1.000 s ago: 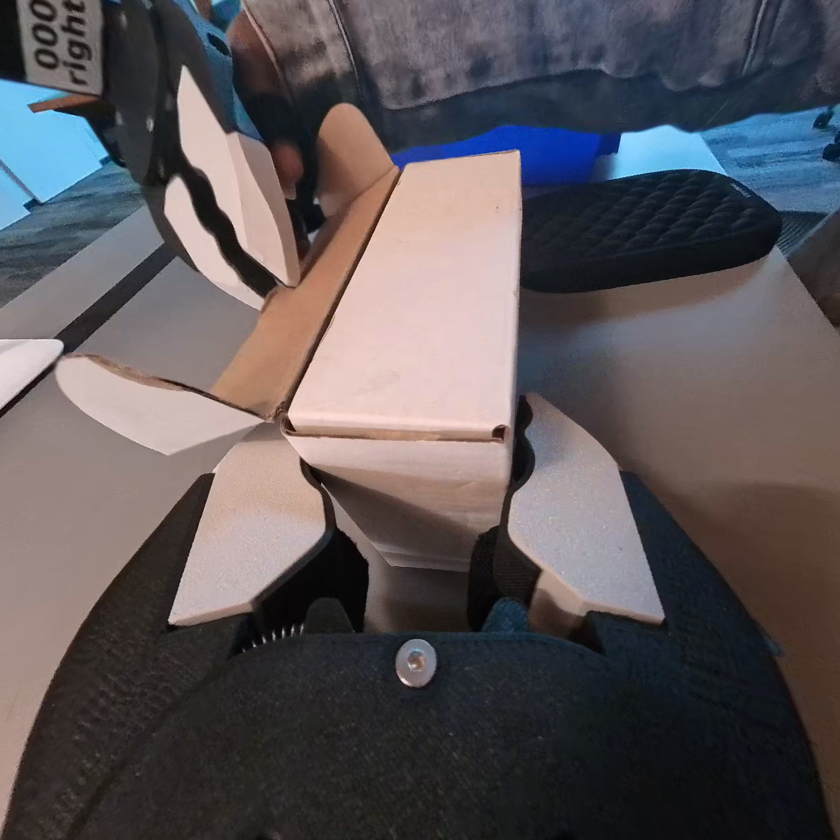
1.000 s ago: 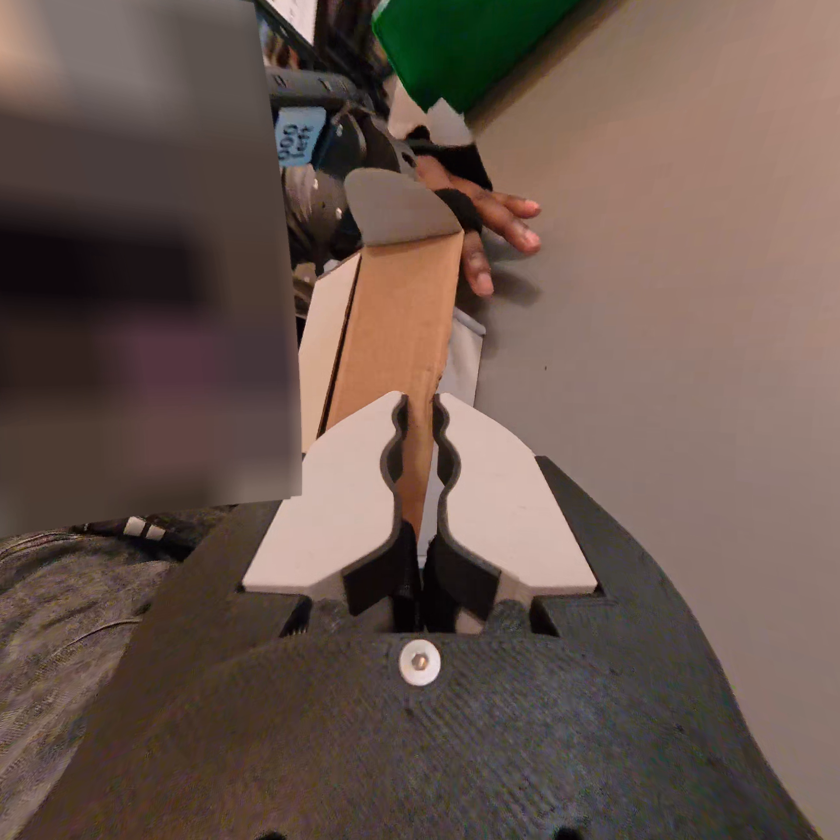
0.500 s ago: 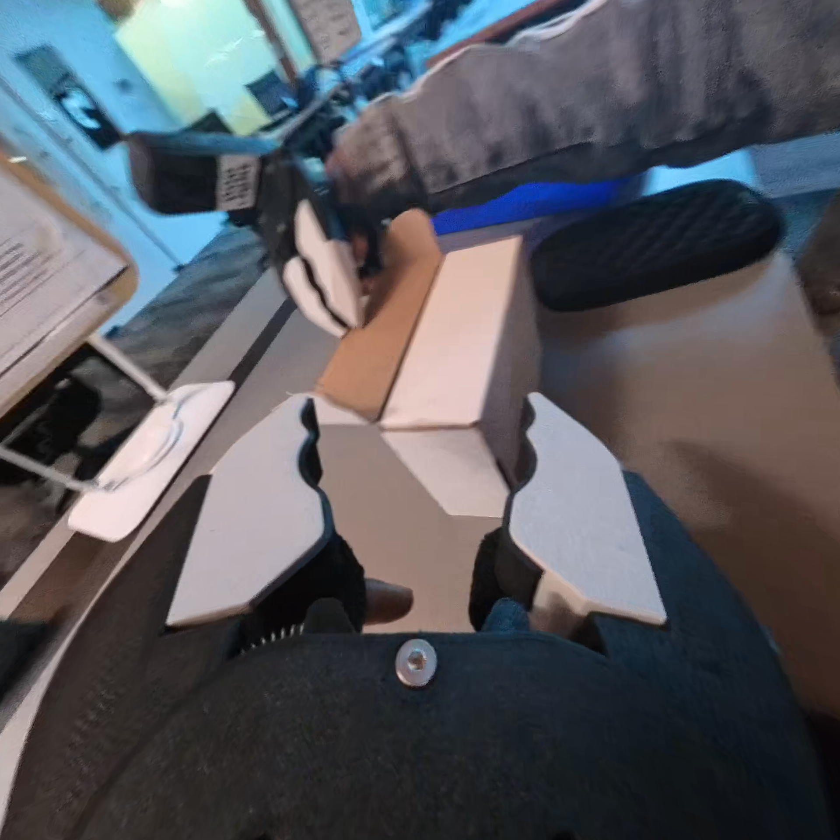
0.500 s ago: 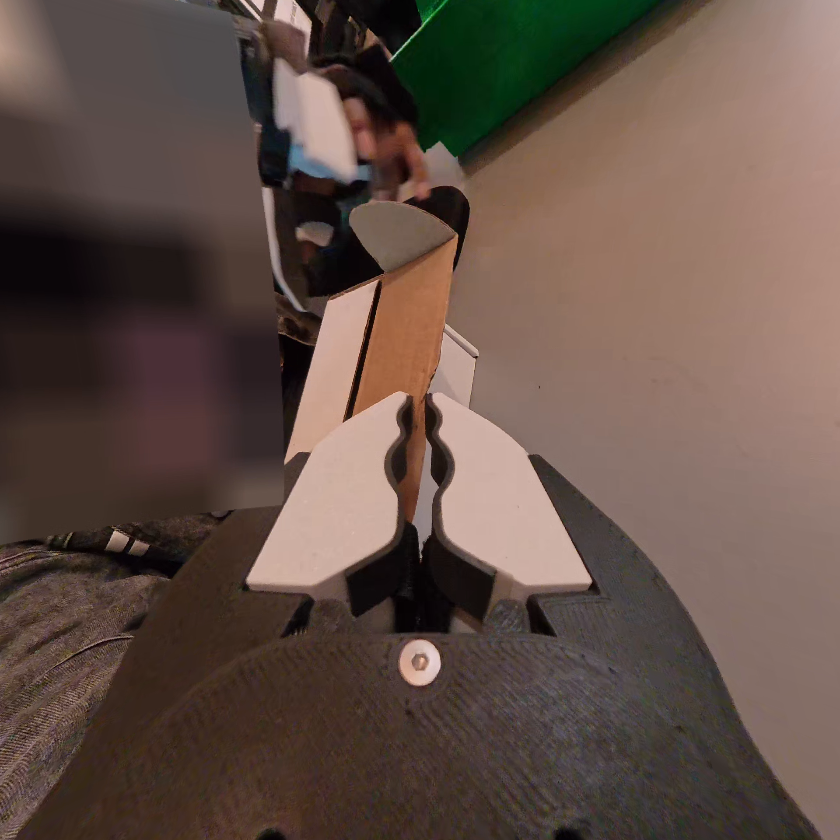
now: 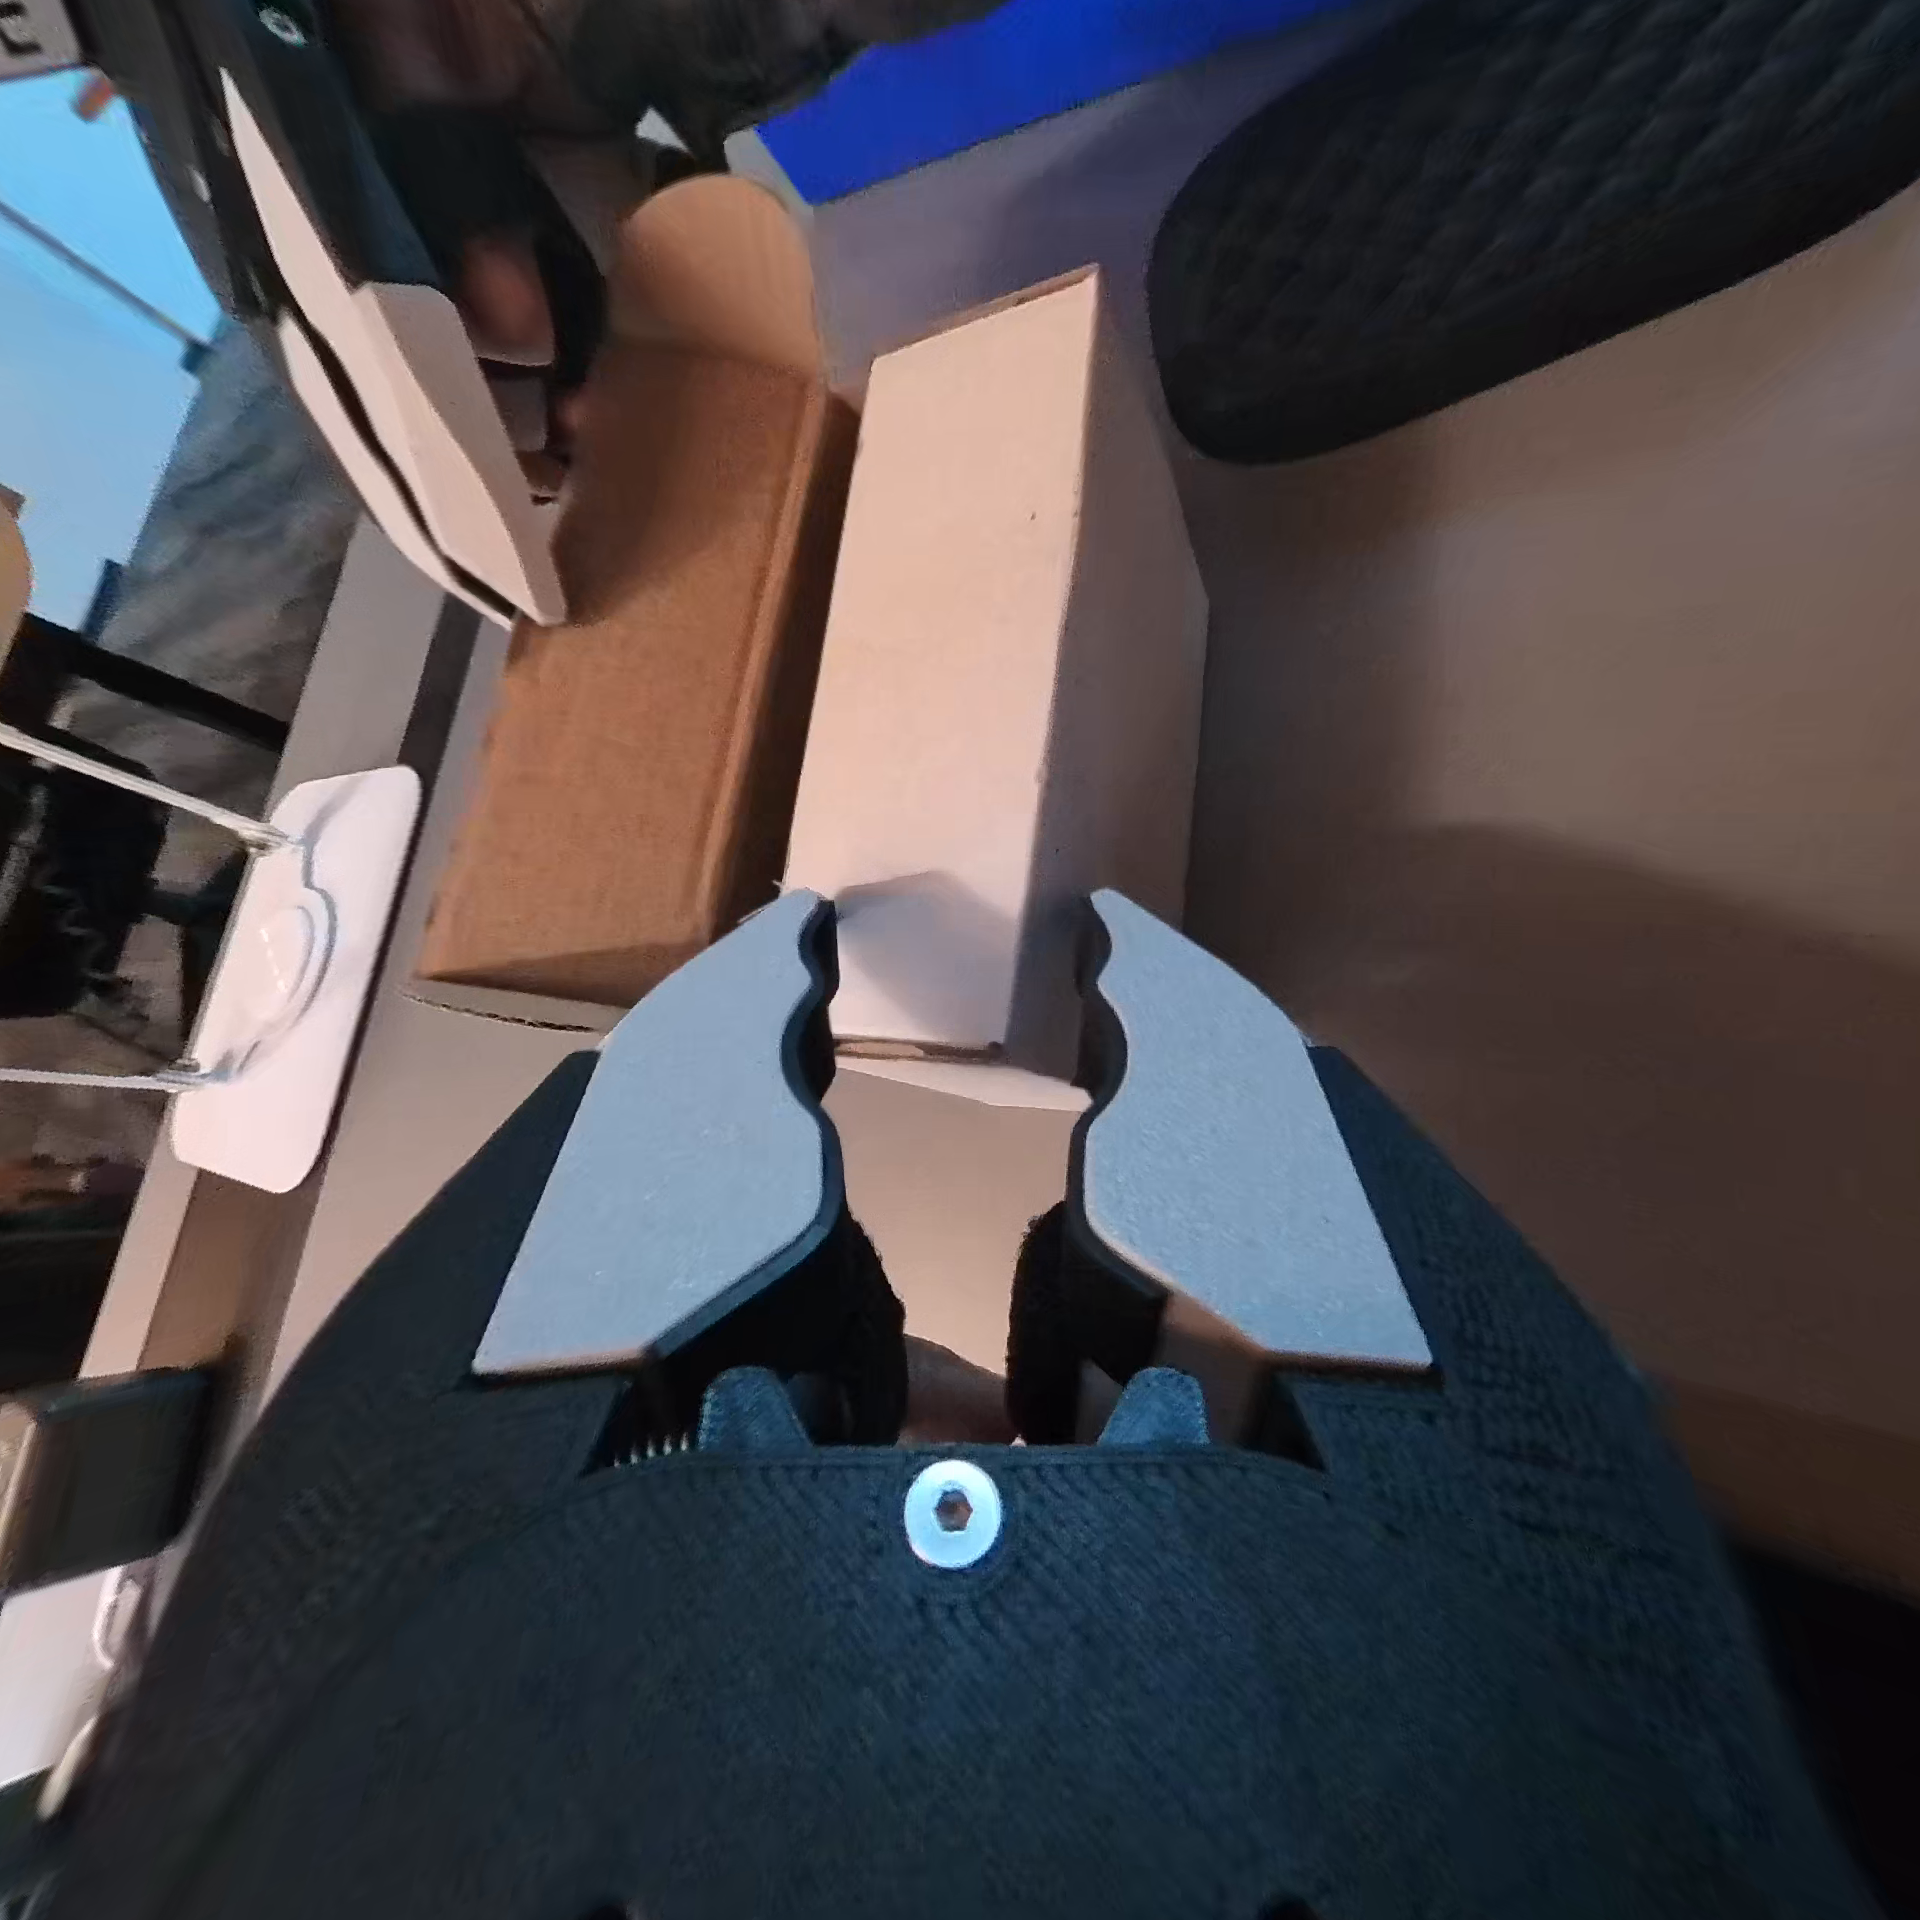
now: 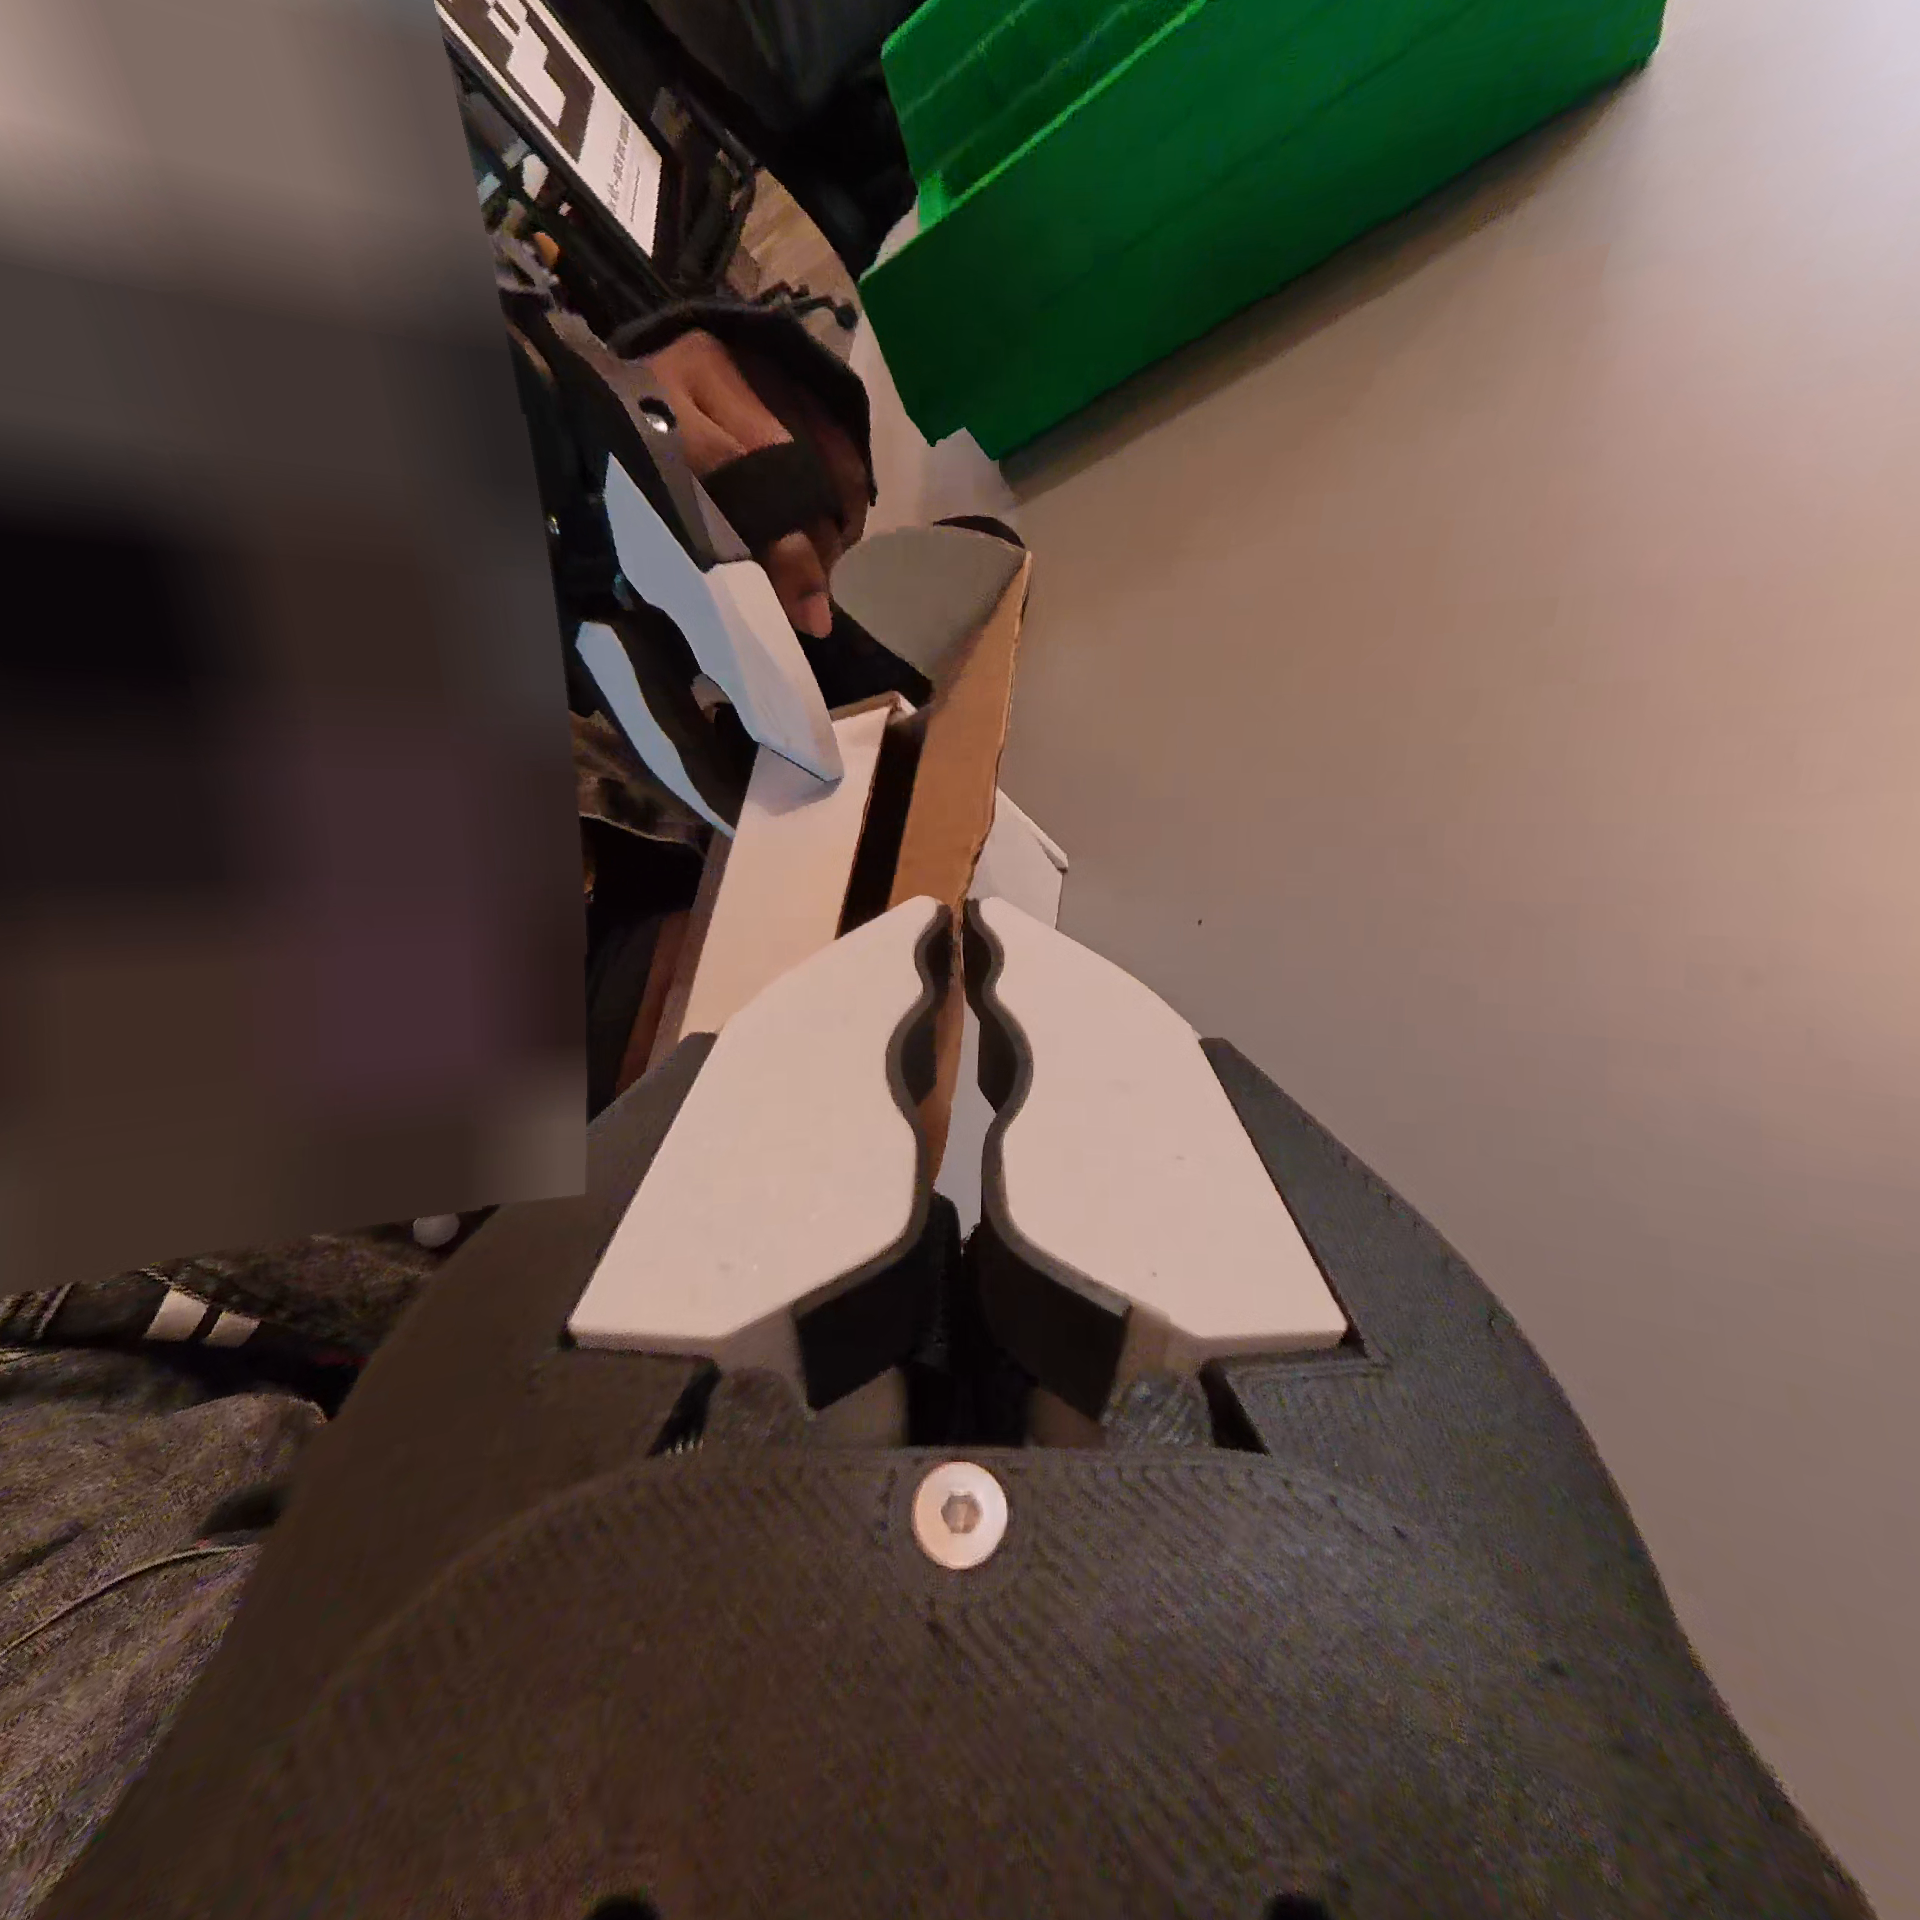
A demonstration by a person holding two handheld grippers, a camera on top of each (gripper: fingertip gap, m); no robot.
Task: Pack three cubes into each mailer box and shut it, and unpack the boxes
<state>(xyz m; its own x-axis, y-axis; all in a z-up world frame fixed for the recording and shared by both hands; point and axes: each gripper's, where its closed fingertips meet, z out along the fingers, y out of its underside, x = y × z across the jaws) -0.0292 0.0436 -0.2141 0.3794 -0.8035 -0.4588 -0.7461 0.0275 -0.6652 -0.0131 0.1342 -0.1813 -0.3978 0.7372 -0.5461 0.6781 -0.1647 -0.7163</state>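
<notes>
Item: mailer box (image 5: 997,665), centre frame on table (image 5: 1558,727), lid flap (image 6: 961,790) lifted. My right gripper (image 6: 958,935) clenched on flap; left gripper (image 5: 956,935) released, straddling box end. Risk: overpulling may tear flap or tip the unheld box.

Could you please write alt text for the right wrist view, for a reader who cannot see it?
The right gripper is shut on the brown lid flap of an open white mailer box on a beige table. Beyond, the left gripper reaches the box; a green bin sits behind.
</notes>
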